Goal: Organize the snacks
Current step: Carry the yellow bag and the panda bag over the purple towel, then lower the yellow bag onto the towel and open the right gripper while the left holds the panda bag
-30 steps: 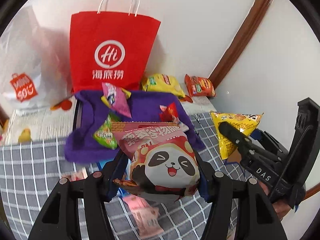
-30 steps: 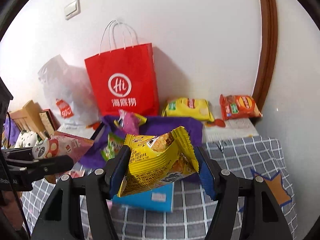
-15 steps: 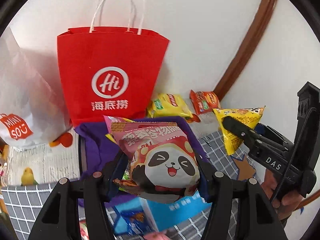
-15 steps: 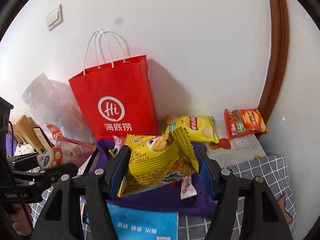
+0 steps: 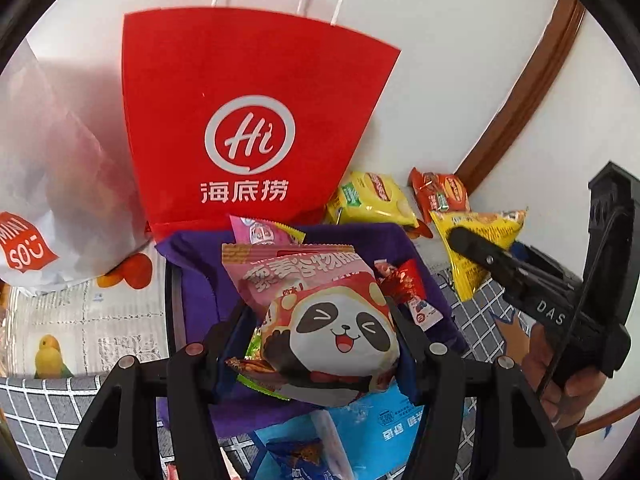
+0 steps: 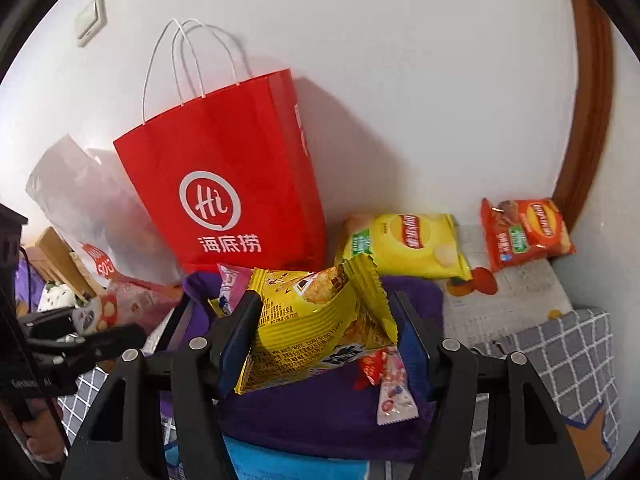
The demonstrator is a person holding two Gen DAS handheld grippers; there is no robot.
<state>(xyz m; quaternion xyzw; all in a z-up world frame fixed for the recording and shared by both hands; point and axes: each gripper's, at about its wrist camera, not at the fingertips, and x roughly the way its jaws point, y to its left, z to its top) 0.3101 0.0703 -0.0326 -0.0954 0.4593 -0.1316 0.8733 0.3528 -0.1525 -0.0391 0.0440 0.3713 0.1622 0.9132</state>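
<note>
My left gripper (image 5: 320,344) is shut on a pink panda snack bag (image 5: 320,320), held above a purple cloth-lined bin (image 5: 200,280) that holds several small snack packets. My right gripper (image 6: 324,336) is shut on a yellow snack packet (image 6: 320,320) over the same purple bin (image 6: 320,408). In the left wrist view the right gripper (image 5: 480,246) with its yellow packet (image 5: 476,240) hangs at the right of the bin. In the right wrist view the left gripper (image 6: 96,334) with the panda bag (image 6: 132,304) shows at the left edge.
A red paper bag (image 5: 248,128) stands against the wall behind the bin, a white plastic bag (image 5: 48,184) to its left. Yellow (image 6: 404,244) and red (image 6: 524,232) chip bags lie by the wall. A blue packet (image 5: 360,436) lies in front of the bin on the checked cloth (image 6: 580,348).
Both grippers have moved forward and slightly down toward the purple bin, each keeping its snack; the red bag and chip bags now look closer and larger.
</note>
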